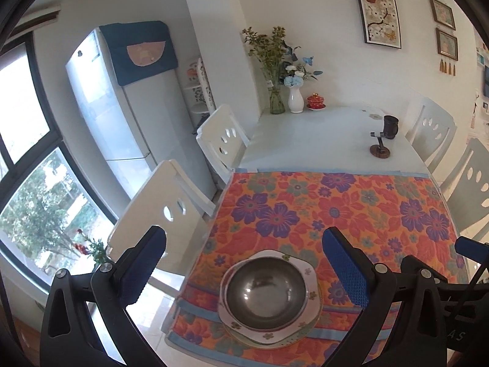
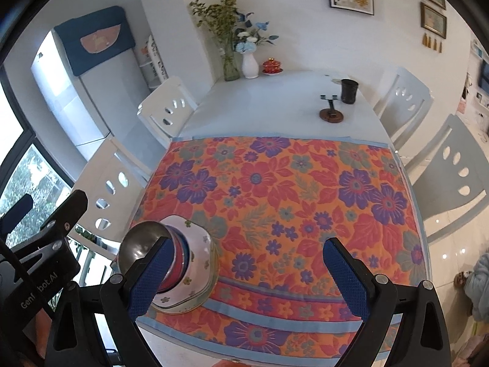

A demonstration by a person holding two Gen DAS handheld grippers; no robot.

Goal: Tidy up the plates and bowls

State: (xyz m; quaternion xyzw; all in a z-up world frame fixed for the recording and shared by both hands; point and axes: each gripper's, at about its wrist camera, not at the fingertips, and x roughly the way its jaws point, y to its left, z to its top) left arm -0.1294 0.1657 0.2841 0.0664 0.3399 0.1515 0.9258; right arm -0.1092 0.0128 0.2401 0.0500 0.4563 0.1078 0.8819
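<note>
Bowl: a round steel bowl (image 1: 265, 293), shiny and dented-looking in its reflections, sits on top of the stack.
Stack: under it, seen from the right wrist, a bowl with red and blue bands (image 2: 178, 263), then a white square-ish dish (image 2: 195, 260) with small flower prints; at the bottom a plate (image 1: 275, 341) with a greenish rim.
Place: the stack stands on the cloth's near left corner, close to the blue border.
Left tongs: the left gripper (image 1: 244, 263) hovers above the stack, jaws spread wide, nothing between them; blue ribbed pads on black arms.
Right tongs: the right gripper (image 2: 247, 270) is also spread wide and empty; its left finger (image 2: 152, 275) overlaps the stack in view, contact cannot be told.
Cloth: a quilted mat (image 2: 275, 198), orange with purple and red flowers, blue-edged.
Table: a white, smooth oval table (image 1: 305, 134) with a glass vase (image 1: 276, 101), a white vase (image 1: 295, 99), a red lidded cup (image 1: 316, 101), a dark cup (image 1: 390, 127) and a small stand (image 1: 380, 146).
Room: white chairs (image 1: 221, 140) at both sides, a fridge (image 1: 122, 116) with a blue cover, framed pictures (image 1: 379, 6) on white walls, a window (image 1: 27, 168) at left.
</note>
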